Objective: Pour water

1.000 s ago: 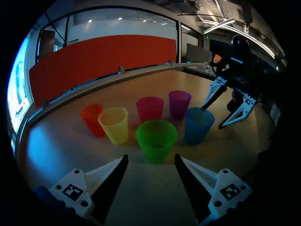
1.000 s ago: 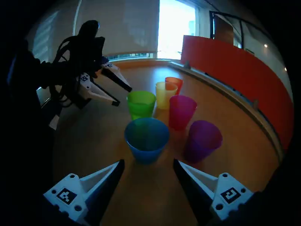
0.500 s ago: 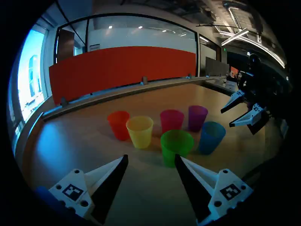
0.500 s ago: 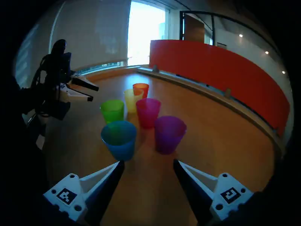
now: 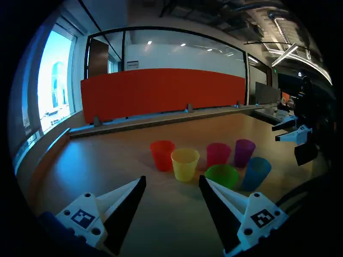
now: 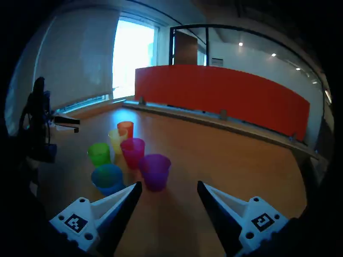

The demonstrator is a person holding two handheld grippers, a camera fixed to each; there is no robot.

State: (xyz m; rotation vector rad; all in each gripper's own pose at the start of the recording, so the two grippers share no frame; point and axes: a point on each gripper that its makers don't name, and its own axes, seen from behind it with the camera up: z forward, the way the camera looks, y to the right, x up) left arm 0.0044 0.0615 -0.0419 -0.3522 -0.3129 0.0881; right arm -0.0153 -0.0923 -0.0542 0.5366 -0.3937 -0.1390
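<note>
**Left gripper view, centre:** six plain, unpatterned cups in a cluster: red-orange cup (image 5: 162,154), yellow cup (image 5: 185,163), magenta cup (image 5: 218,154), purple cup (image 5: 244,152), green cup (image 5: 222,175) and blue cup (image 5: 256,172). The table (image 5: 128,162) is tan and wood-toned. A vivid orange-red panel (image 5: 163,92) crosses the middle of the frame.

**Bottom of the frame:** the left gripper (image 5: 171,180) has white fingers (image 5: 103,199) with black inner faces, each bearing a black-and-white square marker (image 5: 82,217).

**Right gripper view, bottom:** the right gripper (image 6: 169,184) has the same white, black and marker scheme. At upper left is a pale grey blind (image 6: 73,55).
</note>
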